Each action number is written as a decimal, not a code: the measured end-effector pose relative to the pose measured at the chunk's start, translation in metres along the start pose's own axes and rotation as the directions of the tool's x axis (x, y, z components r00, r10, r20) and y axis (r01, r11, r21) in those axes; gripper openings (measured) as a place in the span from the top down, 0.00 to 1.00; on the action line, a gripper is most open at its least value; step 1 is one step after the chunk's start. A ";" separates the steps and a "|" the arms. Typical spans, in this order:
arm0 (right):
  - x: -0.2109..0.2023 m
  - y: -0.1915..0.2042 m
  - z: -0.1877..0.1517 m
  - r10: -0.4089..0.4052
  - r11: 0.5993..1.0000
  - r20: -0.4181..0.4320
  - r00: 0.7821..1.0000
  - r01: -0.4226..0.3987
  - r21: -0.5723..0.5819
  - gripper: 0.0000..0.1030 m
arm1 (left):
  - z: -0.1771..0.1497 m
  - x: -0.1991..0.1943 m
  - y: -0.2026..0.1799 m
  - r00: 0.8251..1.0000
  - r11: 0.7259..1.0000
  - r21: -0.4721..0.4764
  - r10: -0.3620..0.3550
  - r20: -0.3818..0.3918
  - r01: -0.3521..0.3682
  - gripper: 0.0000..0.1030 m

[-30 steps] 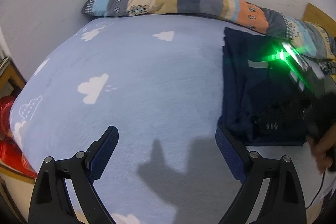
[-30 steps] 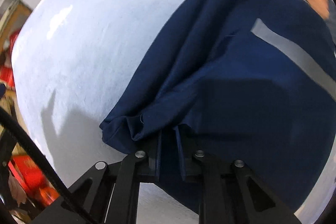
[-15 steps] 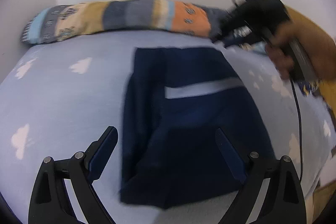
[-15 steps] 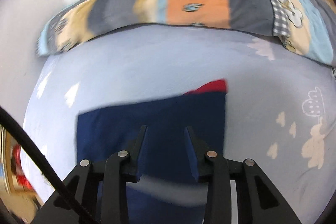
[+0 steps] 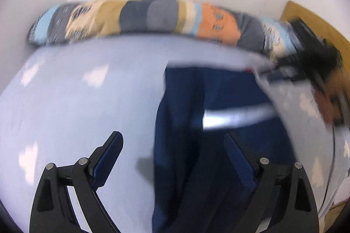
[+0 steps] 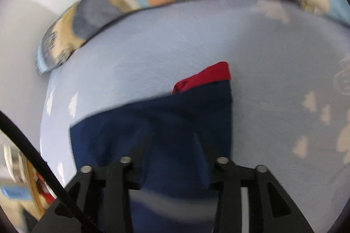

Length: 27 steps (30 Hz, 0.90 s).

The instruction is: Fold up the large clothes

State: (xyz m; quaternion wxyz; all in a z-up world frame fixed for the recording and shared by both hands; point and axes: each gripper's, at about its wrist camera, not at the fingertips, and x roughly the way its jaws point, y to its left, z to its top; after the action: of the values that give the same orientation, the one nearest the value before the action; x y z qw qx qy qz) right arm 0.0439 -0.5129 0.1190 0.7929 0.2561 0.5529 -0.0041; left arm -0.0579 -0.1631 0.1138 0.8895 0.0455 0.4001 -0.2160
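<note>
folded navy garment (image 5: 218,101) with pale stripe, red corner, flat on bed

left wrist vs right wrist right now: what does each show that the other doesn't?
Left wrist only: the pale stripe across the navy garment, the right gripper in the person's hand, and the open left gripper.

Right wrist only: red fabric at the garment's far corner.

Both: navy garment, cloud-print bedsheet, patchwork bolster.
</note>
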 end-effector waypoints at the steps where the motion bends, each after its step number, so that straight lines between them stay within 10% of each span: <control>1: -0.015 0.004 -0.016 -0.014 0.999 0.021 1.000 0.015 -0.031 0.54 | 0.014 0.010 -0.004 1.000 1.000 0.013 -0.010 0.001 0.010 0.10; 9: -0.043 0.015 -0.144 -0.014 0.992 -0.026 1.000 0.010 -0.125 0.54 | 0.052 0.137 -0.018 0.988 0.996 0.085 -0.024 -0.153 0.038 0.10; 13: 0.004 0.016 -0.175 -0.053 0.990 -0.103 0.993 0.039 -0.133 0.49 | 0.038 0.197 0.004 0.933 0.995 -0.051 -0.095 -0.347 0.082 0.01; 22: -0.037 0.020 -0.178 -0.024 0.983 -0.075 0.997 0.010 -0.181 0.50 | 0.022 0.094 -0.011 0.980 0.994 0.077 -0.061 -0.188 0.076 0.07; 27: -0.021 0.022 -0.211 -0.034 0.968 -0.159 0.987 -0.008 -0.251 0.71 | -0.036 0.065 -0.009 0.965 0.996 0.062 -0.045 -0.258 0.063 0.07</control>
State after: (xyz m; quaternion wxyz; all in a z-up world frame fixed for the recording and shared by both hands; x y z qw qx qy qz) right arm -0.1422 -0.4125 0.0920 0.7712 0.1498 0.6133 0.0814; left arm -0.0488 -0.1847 0.0427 0.8219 0.0931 0.5051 -0.2464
